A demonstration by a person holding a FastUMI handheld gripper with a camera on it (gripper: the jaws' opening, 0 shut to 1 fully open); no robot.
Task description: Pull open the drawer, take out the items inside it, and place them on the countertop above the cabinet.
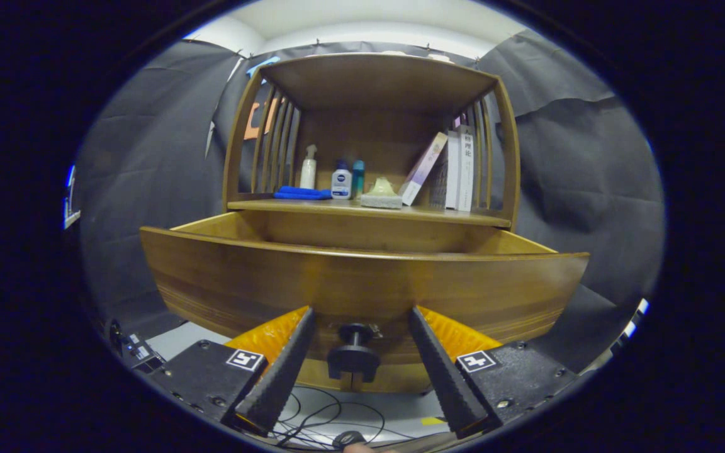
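A wooden cabinet [375,126] is seen beyond the fingers, its countertop [369,212] crowded with a blue cloth [303,193], bottles [341,181], a sponge [381,195] and books [457,170]. The drawer [362,283] is pulled partly open; its inside is hidden by the front panel. The gripper [360,324] is held with fingers spread either side of the black knob [354,353], not touching it. Items could be knocked off the countertop, since little bare space is left there.

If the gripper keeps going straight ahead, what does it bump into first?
Most likely the black knob, which sits between the open gripper fingers, with the wooden drawer front right behind it. How far the fingertips are from the wood is hard to judge here.
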